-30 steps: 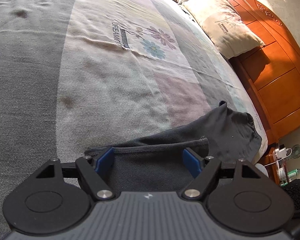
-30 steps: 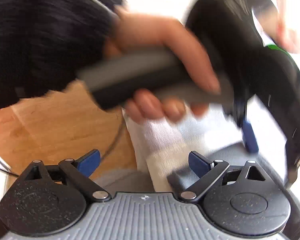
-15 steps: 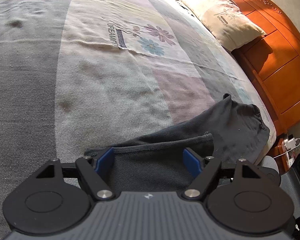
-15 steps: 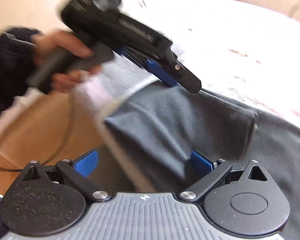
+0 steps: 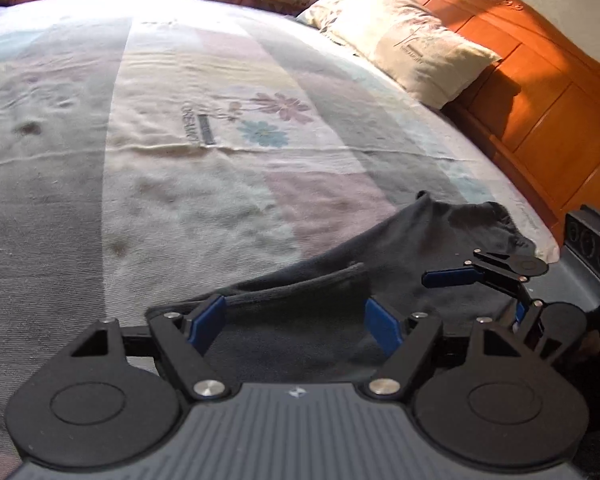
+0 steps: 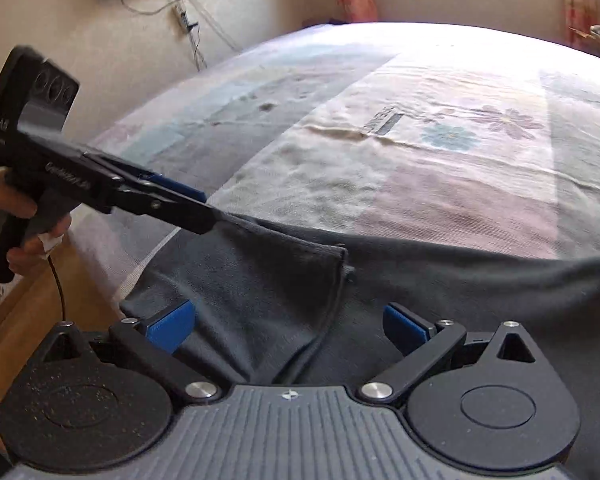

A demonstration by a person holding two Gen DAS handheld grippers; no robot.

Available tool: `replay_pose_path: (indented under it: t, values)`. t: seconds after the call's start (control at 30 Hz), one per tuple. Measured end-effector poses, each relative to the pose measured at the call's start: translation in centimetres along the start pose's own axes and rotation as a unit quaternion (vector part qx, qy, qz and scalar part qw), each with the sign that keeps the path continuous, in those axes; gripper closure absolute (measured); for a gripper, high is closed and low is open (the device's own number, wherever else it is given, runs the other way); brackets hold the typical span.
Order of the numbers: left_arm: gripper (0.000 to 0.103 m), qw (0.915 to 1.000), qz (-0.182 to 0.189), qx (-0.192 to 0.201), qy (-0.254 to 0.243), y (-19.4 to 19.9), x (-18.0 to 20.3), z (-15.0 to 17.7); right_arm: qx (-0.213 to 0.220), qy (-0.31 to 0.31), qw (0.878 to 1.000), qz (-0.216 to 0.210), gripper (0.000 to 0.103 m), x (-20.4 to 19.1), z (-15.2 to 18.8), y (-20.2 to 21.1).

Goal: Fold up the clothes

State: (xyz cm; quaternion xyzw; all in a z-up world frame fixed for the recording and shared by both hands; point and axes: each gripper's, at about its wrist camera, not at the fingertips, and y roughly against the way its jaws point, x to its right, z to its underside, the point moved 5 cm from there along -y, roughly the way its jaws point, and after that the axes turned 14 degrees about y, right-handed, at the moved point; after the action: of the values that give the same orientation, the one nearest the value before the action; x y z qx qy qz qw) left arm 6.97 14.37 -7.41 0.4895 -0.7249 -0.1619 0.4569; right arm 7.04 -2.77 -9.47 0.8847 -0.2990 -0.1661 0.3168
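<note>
The left gripper (image 5: 296, 320) stands wide, its blue pads astride the dark grey cotton garment (image 5: 400, 264) without pinching it. The right gripper (image 6: 290, 328) gapes likewise over the same cloth. The garment lies along the patchwork bedspread (image 5: 180, 184)'s near edge, its long axis running nine to three o'clock.

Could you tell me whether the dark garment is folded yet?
Partly: one flap of the dark garment lies doubled over; the rest sprawls rumpled.
</note>
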Motion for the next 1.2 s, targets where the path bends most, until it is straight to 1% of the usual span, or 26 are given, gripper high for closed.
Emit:
replay_pose_path:
  t: [0.03, 0.07, 0.13, 0.2, 0.23, 0.27, 0.3, 0.33, 0.37, 0.5, 0.57, 0.63, 0.7, 0.77, 0.87, 0.97, 1.1, 1.17, 1.2]
  values:
    - [0.025, 0.9999, 0.008, 0.003, -0.006, 0.2, 0.8, 1.0, 0.008, -0.015, 1.000, 0.011, 0.000, 1.0, 0.6, 1.2]
    - [0.025, 1.0000, 0.006, 0.000, -0.008, -0.1, 1.3, 2.2, 0.010, -0.032, 0.999, 0.024, 0.000, 2.6, 1.1, 2.0]
    - [0.026, 0.9999, -0.009, -0.011, -0.008, -1.0, 1.8, 4.7, 0.007, -0.052, 0.997, 0.056, 0.000, 3.8, 2.7, 3.4]
    - [0.026, 0.9994, -0.017, -0.028, 0.011, -2.1, 1.6, 7.0, 0.002, -0.061, 0.994, 0.089, 0.000, 5.0, 4.7, 4.5]
    - [0.026, 0.9995, -0.016, -0.021, 0.015, -2.0, 1.5, 7.7, -0.002, -0.066, 0.993, 0.102, 0.000, 5.6, 5.3, 4.9]
    - [0.025, 0.9996, -0.016, -0.017, 0.018, -1.7, 1.7, 7.8, -0.006, -0.072, 0.991, 0.115, 0.000, 6.6, 6.1, 5.4]
    - [0.025, 0.9992, -0.017, -0.025, 0.027, -1.5, 1.9, 7.5, -0.014, -0.077, 0.989, 0.126, 0.000, 7.1, 6.8, 5.2]
    - [0.025, 0.9991, -0.019, -0.023, 0.029, -1.2, 2.2, 6.9, -0.023, -0.080, 0.987, 0.136, 0.000, 7.5, 7.3, 5.1]
    - [0.025, 0.9995, -0.019, -0.014, 0.023, -0.8, 2.7, 6.2, -0.029, -0.077, 0.986, 0.146, 0.000, 8.1, 8.0, 5.0]
    - [0.023, 0.9999, 0.001, 0.015, 0.000, -1.0, 5.1, 3.0, -0.024, -0.050, 0.984, 0.166, 0.000, 7.7, 8.6, 4.7]
    - [0.023, 0.9999, 0.005, 0.015, -0.007, -2.7, 6.0, 1.9, -0.027, -0.039, 0.982, 0.182, 0.000, 7.4, 8.7, 4.5]
    - [0.023, 0.9999, 0.004, 0.005, -0.010, -4.8, 6.5, 1.3, -0.034, -0.026, 0.980, 0.194, 0.000, 7.1, 8.8, 4.3]
    - [0.023, 0.9998, -0.008, -0.008, -0.018, -7.3, 6.6, 1.0, -0.038, -0.022, 0.979, 0.200, 0.000, 7.0, 8.8, 4.2]
    - [0.023, 0.9993, -0.027, -0.028, -0.005, -9.5, 6.0, 0.8, -0.036, -0.037, 0.979, 0.200, 0.000, 7.3, 8.7, 4.3]
    - [0.023, 0.9993, -0.024, -0.028, 0.010, -9.9, 5.9, 0.4, -0.028, -0.045, 0.979, 0.199, 0.000, 7.5, 8.8, 4.5]
    - [0.022, 0.9993, -0.025, -0.022, -0.015, -7.9, 7.4, 0.8, -0.021, -0.034, 0.978, 0.203, 0.000, 7.2, 9.1, 4.6]
    - [0.021, 0.9989, -0.005, -0.033, -0.032, -5.7, 9.2, 3.2, -0.006, -0.035, 0.977, 0.211, 0.000, 7.1, 9.3, 4.7]
    - [0.021, 0.9985, -0.010, -0.045, -0.031, -5.6, 9.2, 4.9, -0.003, -0.030, 0.976, 0.216, 0.000, 6.9, 9.4, 4.6]
    - [0.021, 0.9981, -0.019, -0.052, -0.027, -5.7, 8.9, 5.8, -0.001, -0.026, 0.976, 0.218, 0.000, 6.8, 9.5, 4.6]
